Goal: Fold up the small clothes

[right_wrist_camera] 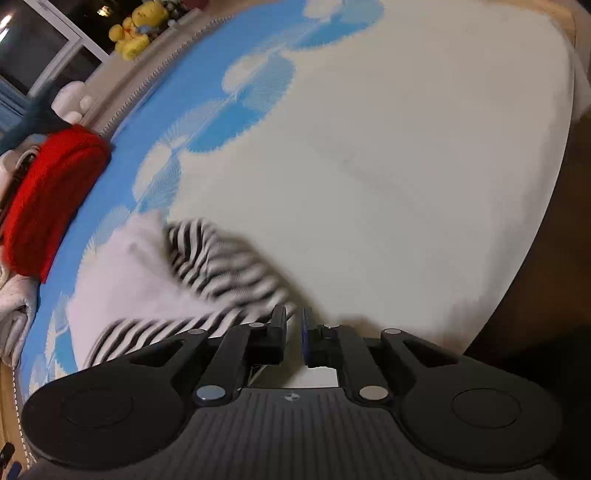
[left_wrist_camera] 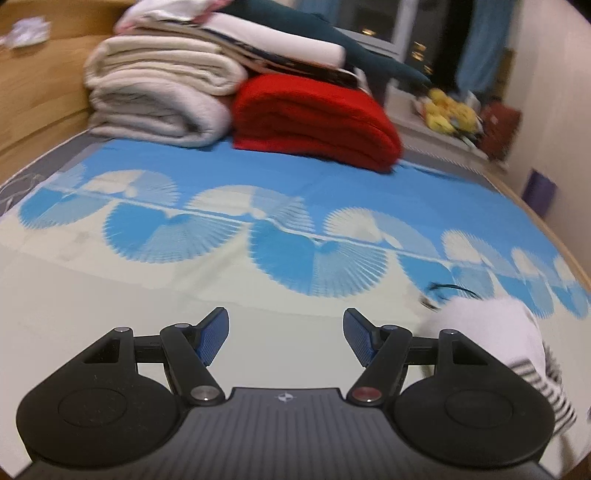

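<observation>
My right tool (right_wrist_camera: 294,325) is nearly closed, empty; left tool (left_wrist_camera: 286,338) wide. Rumpled garment (right_wrist_camera: 155,273) (white, black-striped sleeves) lies on the bed (right_wrist_camera: 369,184).

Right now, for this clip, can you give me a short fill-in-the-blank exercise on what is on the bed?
1. The folded blanket beside the cream pile is ____.
2. The small white garment has black and white ____ sleeves.
3. The left gripper fingers stand wide apart with ____ between them.
4. The soft toy by the window is ____.

Missing words: red; striped; nothing; yellow
</observation>
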Demonstrator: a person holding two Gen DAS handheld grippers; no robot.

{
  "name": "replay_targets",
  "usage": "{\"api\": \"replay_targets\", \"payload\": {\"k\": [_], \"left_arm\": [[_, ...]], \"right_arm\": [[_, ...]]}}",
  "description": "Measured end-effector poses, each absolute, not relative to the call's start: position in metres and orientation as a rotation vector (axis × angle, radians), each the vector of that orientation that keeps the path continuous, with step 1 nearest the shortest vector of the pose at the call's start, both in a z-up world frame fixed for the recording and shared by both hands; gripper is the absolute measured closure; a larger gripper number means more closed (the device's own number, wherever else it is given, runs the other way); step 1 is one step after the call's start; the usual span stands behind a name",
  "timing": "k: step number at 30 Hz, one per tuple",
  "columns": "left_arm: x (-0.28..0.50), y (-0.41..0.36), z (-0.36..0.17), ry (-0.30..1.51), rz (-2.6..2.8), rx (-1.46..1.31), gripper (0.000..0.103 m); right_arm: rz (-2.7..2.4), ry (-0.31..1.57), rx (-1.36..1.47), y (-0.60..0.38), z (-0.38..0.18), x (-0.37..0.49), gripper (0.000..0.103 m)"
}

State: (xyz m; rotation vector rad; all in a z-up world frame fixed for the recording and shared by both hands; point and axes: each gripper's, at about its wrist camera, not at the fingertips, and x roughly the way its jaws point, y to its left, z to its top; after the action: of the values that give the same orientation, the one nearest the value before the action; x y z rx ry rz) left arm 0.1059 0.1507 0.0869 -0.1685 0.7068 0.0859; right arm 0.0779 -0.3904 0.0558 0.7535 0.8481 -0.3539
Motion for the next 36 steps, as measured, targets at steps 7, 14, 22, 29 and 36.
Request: {"api": "replay_targets", "payload": {"k": [7,14,22,29,36], "left_arm": [[0.119,0.121,0.074,0.742,0.065,-0.112,0.029],[0.116,0.119,0.073,0.757,0.116,-0.147,0.029],[0.118,0.106,0.073,0.753,0.137,-0.112,0.028],[0.125,0.078,0.061,0.781,0.112,-0.019,0.028],[0.125,0.069,0.056,0.799,0.101,0.001,0.028]], "right_arm": [[0.102,0.778,0.593,-0.399,0.114,0.148,0.073],[0.230,0.895,0.621,-0.371,0.066,0.254,0.055],[0.255,1.014,0.810,-0.354,0.010,0.285,0.055],[0.311,0.742,0.951,-0.393,0.045,0.279,0.098],[0.136,0.957,0.871,-0.393,0.015,0.279,0.090]]}}
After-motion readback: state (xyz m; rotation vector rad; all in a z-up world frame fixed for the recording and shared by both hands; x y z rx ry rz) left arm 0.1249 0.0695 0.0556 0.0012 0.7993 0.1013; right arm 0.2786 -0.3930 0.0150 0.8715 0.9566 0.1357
